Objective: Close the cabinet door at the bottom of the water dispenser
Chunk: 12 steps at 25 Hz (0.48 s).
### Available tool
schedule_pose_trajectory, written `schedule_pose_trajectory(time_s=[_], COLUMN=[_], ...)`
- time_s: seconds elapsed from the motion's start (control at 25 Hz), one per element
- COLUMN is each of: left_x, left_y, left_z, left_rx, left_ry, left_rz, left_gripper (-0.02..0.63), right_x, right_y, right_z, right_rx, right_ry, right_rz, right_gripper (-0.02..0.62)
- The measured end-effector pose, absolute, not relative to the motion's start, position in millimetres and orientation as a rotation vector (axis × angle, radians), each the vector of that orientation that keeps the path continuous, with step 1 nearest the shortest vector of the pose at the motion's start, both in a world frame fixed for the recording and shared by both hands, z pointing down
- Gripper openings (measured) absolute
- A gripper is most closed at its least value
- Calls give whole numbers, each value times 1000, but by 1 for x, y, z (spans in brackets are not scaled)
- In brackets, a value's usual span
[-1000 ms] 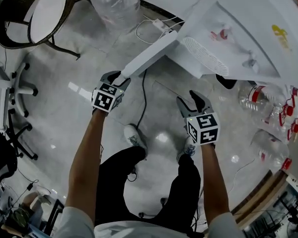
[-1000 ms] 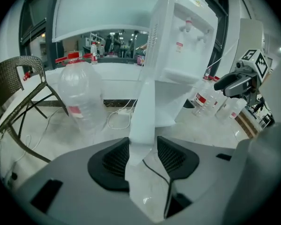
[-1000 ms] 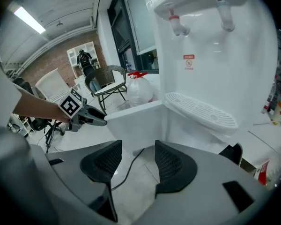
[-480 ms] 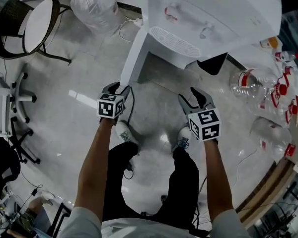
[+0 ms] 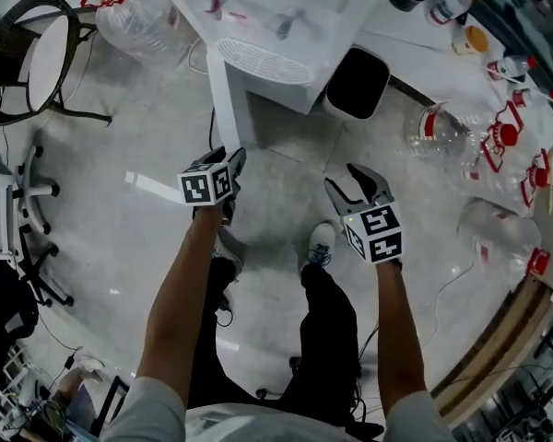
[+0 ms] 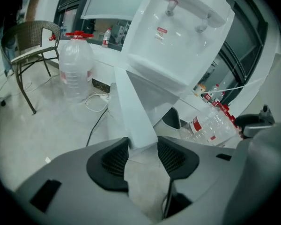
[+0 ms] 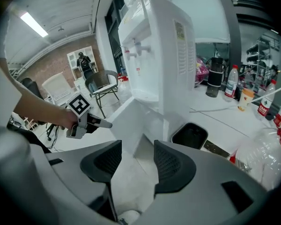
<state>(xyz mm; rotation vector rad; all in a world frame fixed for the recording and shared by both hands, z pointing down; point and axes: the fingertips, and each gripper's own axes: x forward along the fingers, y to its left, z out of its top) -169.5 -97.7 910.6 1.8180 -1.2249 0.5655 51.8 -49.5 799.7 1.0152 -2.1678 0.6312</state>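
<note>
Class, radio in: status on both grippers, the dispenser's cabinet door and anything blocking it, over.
Left gripper clamped on cabinet door edge; right gripper open, empty. Door open, not yet shut. Black bin beside dispenser, clear of swing.

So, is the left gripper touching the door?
Touching. In its own view the left gripper has the door edge wedged between both pads, with no gap on either side.
</note>
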Motion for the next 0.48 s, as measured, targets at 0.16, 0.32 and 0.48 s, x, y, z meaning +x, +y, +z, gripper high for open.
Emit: schedule_pose_trajectory(time_s=[0.16,0.32,0.48], left_x=[-143,-112,-86], left_y=[-106,-116,-134], left_z=[908,908,909], left_rx=[1752,1732,1719], left_ry=[-1276,-1282,-1283], left_rz=[510,476,421], left_gripper=[207,212,237], right_x=[89,118,140], right_y=[-42,-40,-46], right_z=[801,802,807], right_rx=[1031,1031,1038], right_ry=[-2163,-2165,-2158], right_rz=[657,674,684], right_gripper=[236,236,236])
